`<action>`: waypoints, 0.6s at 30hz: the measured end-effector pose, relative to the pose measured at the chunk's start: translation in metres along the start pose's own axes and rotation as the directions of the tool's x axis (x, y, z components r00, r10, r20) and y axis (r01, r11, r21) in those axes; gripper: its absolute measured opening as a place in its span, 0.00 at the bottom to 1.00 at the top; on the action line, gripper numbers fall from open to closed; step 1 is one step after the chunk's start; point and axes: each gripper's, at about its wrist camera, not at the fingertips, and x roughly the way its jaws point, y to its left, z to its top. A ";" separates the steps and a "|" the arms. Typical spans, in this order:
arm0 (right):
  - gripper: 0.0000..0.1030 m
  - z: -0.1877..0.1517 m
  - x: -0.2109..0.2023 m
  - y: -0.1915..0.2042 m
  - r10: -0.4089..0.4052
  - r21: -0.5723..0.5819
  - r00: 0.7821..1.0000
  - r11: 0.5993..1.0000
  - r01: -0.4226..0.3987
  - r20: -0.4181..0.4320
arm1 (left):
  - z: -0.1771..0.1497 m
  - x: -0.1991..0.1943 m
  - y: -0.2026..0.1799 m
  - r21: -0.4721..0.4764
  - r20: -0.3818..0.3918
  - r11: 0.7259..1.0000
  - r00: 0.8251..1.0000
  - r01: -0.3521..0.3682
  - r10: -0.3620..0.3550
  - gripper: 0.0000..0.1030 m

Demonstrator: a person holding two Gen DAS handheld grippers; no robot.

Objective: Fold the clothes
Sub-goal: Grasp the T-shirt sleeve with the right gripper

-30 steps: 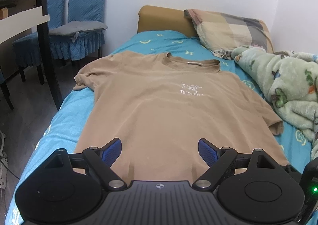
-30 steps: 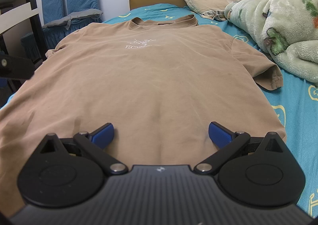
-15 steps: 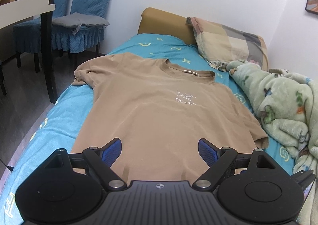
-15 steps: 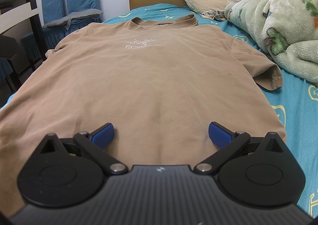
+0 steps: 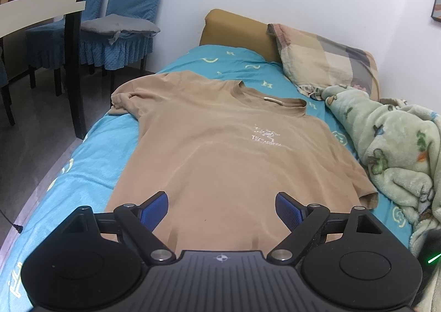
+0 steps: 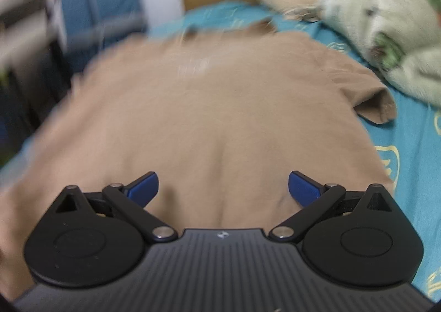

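Observation:
A tan T-shirt with a small white chest print lies flat, front up, on the blue bed sheet, collar toward the headboard. My left gripper is open and empty, above the shirt's lower hem. My right gripper is open and empty, low over the shirt's lower part. The right wrist view is motion-blurred. The shirt's right sleeve lies toward the blanket.
A green fleece blanket is bunched along the bed's right side. A plaid pillow leans on the mustard headboard. Blue-covered chairs and a dark table leg stand left, beside the bed's left edge.
My left gripper has risen and swung left, so the shirt looks farther and more of the floor shows. My right gripper has begun to move, blurring its view. Both stay open.

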 end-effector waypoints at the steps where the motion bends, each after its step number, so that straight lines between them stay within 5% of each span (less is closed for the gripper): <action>1: 0.99 0.009 -0.009 -0.013 0.023 0.104 0.998 0.994 -0.030 0.064 | -0.001 0.000 0.000 -0.003 -0.004 1.000 1.000 0.000 0.000 0.84; 6: 1.00 0.021 0.003 -0.078 0.025 0.430 0.988 0.898 -0.088 0.150 | -0.002 0.004 -0.001 -0.002 -0.010 1.000 1.000 -0.012 0.012 0.84; 7: 0.93 0.022 0.007 -0.090 0.023 0.483 0.987 0.870 -0.098 0.157 | -0.002 0.005 -0.001 0.001 -0.010 1.000 1.000 -0.015 0.015 0.84; 8: 0.76 0.023 0.012 -0.103 0.021 0.533 0.986 0.839 -0.107 0.165 | -0.003 0.006 -0.002 0.002 -0.012 1.000 1.000 -0.018 0.018 0.84; 9: 0.70 0.024 0.016 -0.115 0.018 0.582 0.985 0.805 -0.117 0.172 | -0.003 0.008 -0.002 0.004 -0.016 1.000 1.000 -0.021 0.021 0.84; 14: 0.69 0.029 0.039 -0.177 -0.002 0.784 0.979 0.599 -0.163 0.205 | -0.005 0.016 -0.001 0.004 -0.039 1.000 0.999 -0.023 0.023 0.84; 18: 0.69 0.029 0.071 -0.191 -0.019 0.799 0.981 0.583 -0.147 0.194 | -0.006 0.023 0.000 0.013 -0.047 1.000 0.998 -0.028 0.029 0.84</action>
